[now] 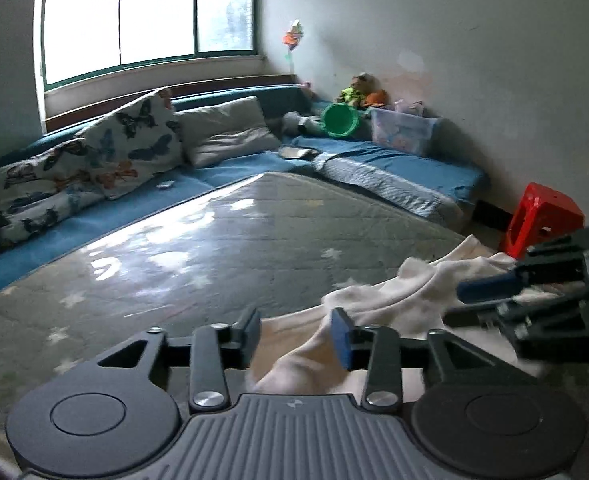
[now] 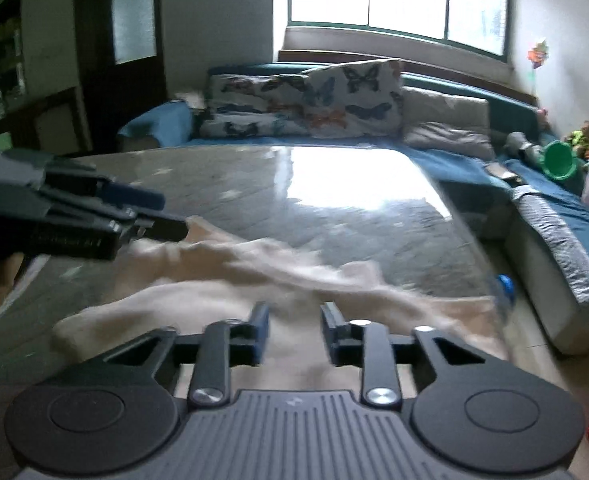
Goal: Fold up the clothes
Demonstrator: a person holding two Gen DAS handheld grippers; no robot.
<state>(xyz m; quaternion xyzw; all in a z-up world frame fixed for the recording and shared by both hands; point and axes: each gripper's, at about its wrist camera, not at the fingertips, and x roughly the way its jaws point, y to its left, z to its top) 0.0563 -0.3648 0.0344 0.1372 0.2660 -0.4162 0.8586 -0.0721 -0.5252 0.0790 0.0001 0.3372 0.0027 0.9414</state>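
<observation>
A cream fleece garment (image 1: pixel 390 292) lies crumpled on the near part of a grey star-patterned mattress (image 1: pixel 214 248). My left gripper (image 1: pixel 296 330) is open just above the garment, whose fabric runs under the gap between the pads without being pinched. In the right wrist view the garment (image 2: pixel 254 268) spreads across the mattress (image 2: pixel 334 184), and my right gripper (image 2: pixel 294 320) is open over it with its pads apart. Each gripper shows in the other's view: the right gripper (image 1: pixel 468 302) at the right over the garment, the left gripper (image 2: pixel 170 216) at the garment's left edge.
Butterfly-print pillows (image 1: pixel 106 160) and a grey pillow (image 1: pixel 226 132) lean on blue cushions (image 1: pixel 394 160) around the mattress. A red stool (image 1: pixel 542 216) stands on the floor at the right. A green bucket (image 1: pixel 340 120), a plastic box (image 1: pixel 404 130) and toys sit in the corner. A dark door (image 2: pixel 118 48) is at the left.
</observation>
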